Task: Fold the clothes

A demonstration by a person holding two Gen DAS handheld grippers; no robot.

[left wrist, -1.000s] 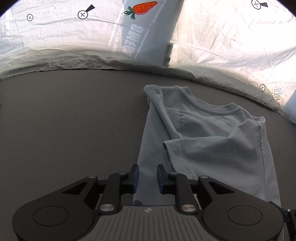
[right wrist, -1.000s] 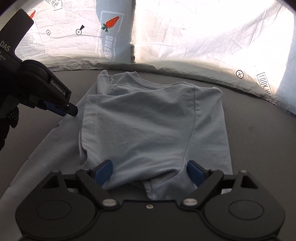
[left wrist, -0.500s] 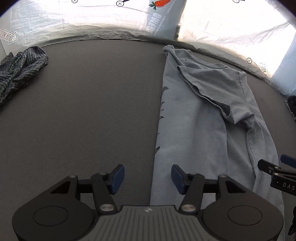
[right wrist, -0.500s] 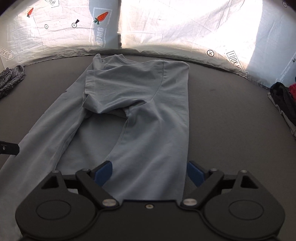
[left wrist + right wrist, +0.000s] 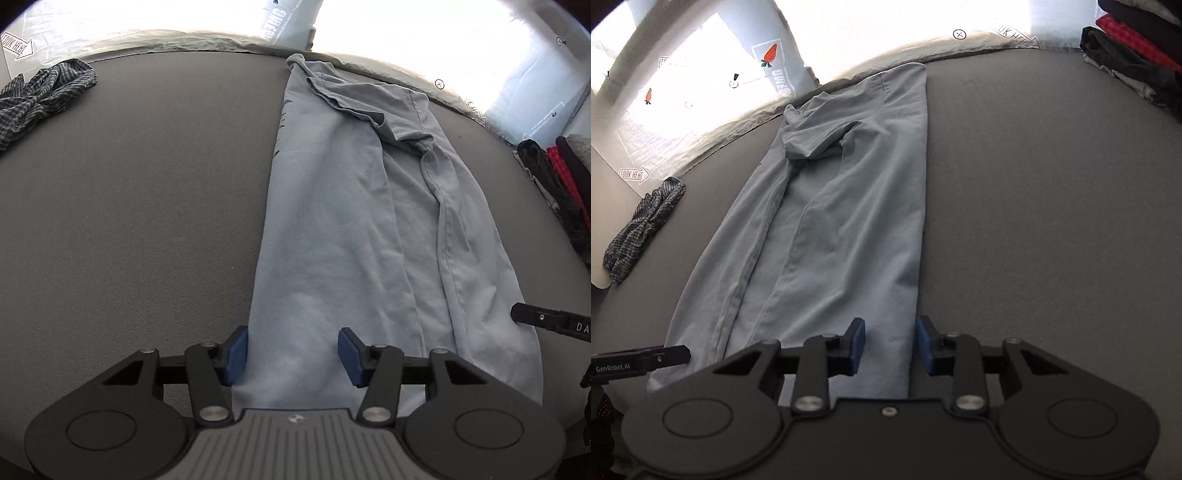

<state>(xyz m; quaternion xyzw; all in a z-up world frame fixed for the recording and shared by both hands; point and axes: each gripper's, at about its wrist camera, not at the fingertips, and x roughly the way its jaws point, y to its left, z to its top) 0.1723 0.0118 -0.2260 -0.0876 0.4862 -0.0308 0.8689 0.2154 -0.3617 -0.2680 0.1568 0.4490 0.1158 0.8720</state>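
- Left wrist view shows the light blue T-shirt lying as a long strip on the dark grey table, both sides already folded inward, collar at the far end and hem at my end.
- What could go wrong, as I judge it: my two grippers sit at the hem corners, and if one takes only the top layer the folded-in side panel could slide open when I lift. The cause would be a shallow bite at the edge.
- An uneven lift is the other risk — one corner leading would skew the strip, and the tucked sleeve could spill out.
- My left gripper is spread wide and holds nothing; its left pad sits just at the shirt's left edge, its right pad over the cloth.
- My right gripper is open more narrowly and empty too — its fingers straddle the shirt's right edge, one over cloth, one over bare table. Whether the pads touch the fabric I cannot tell.
- A crumpled checked cloth lies well apart at the far left, and dark and red folded clothes sit at the far right.
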